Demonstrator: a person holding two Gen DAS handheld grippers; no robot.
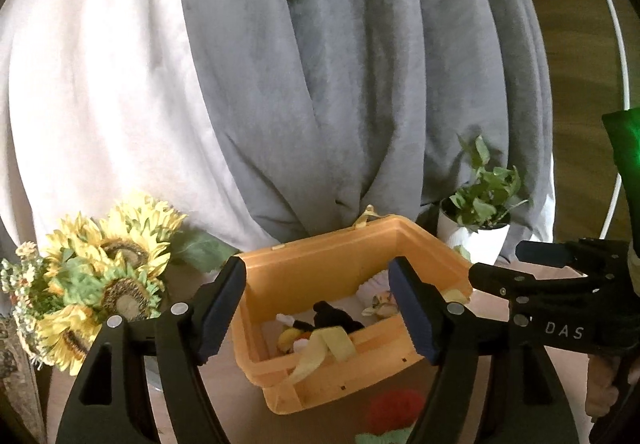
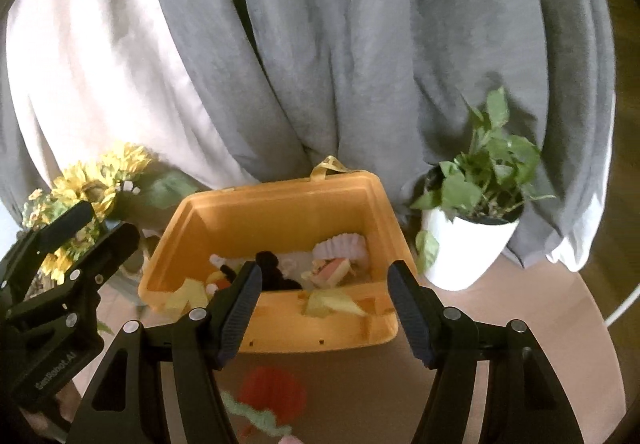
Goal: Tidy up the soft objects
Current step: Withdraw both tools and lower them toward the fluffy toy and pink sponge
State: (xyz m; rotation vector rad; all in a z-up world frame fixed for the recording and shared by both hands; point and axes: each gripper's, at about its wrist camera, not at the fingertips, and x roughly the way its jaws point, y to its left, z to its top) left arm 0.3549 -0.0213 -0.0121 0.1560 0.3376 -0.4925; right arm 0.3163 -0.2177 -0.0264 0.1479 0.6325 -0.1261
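Note:
An orange plastic basket (image 1: 320,272) (image 2: 280,212) stands on the table ahead of both grippers. It holds several soft toys, among them a black plush (image 1: 332,318) (image 2: 276,272) and a pink-and-white frilly toy (image 2: 340,248). A red crocheted flower with a green stem (image 1: 396,408) (image 2: 276,390) lies on the table in front of the basket, close below the fingers. My left gripper (image 1: 320,308) (image 2: 102,230) is open with nothing between its pads. My right gripper (image 2: 324,308) (image 1: 500,264) is also open and empty. Both hover above the table, short of the basket's near wall.
A bunch of sunflowers (image 1: 108,276) (image 2: 88,184) stands left of the basket. A potted green plant in a white pot (image 1: 480,232) (image 2: 468,244) stands to its right. Grey and white curtains (image 1: 320,84) (image 2: 320,64) hang right behind. The brown tabletop (image 2: 500,324) curves away on the right.

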